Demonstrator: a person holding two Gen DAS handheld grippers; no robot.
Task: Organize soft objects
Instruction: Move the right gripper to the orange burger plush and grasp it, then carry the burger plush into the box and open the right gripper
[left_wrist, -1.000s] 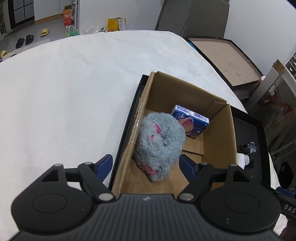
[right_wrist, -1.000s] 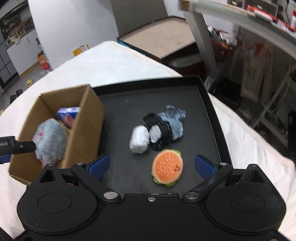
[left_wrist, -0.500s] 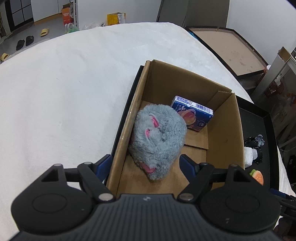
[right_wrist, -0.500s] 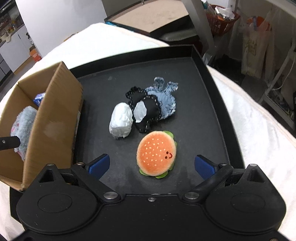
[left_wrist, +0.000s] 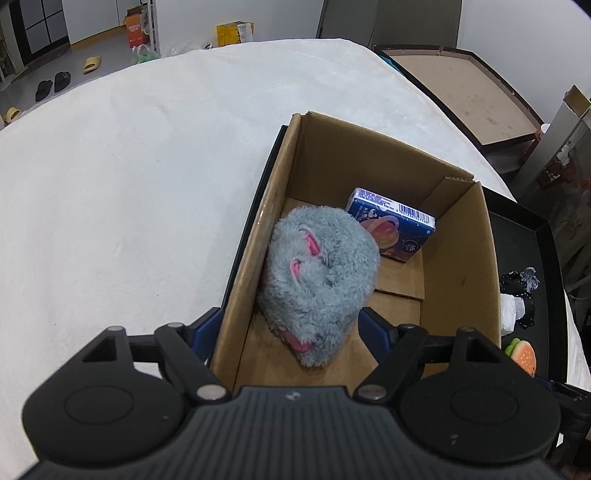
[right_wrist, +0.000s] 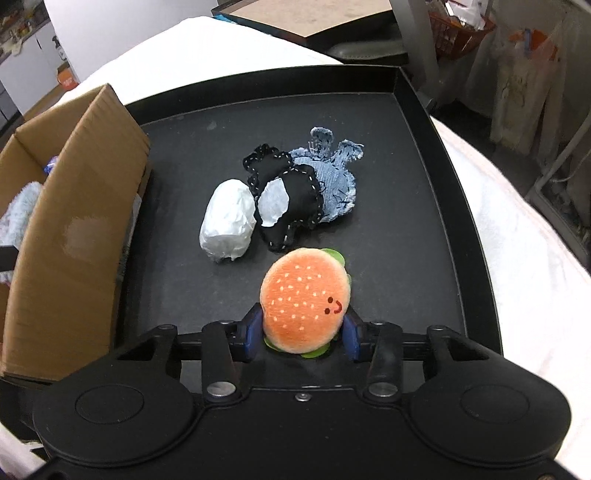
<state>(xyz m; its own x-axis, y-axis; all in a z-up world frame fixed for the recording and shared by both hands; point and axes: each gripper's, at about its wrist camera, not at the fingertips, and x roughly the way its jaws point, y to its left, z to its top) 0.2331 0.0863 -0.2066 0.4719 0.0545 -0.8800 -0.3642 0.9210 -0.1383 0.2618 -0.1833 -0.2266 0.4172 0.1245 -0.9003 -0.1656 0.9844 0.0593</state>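
Gripping the burger plush (right_wrist: 304, 302) at lower centre, the right gripper (right_wrist: 301, 334) pinches its sides, likely to carry it to the box (left_wrist: 458, 266). Left gripper (left_wrist: 291, 332) stands apart, straddling the box wall beside the grey plush (left_wrist: 321, 280) inside.

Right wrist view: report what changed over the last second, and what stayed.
The right gripper moved forward over the tray and closed its fingers on the burger plush, which earlier lay free ahead of open jaws. The left gripper stays open over the box, where the grey plush lies. The white bundle and black-and-denim toys have not moved.
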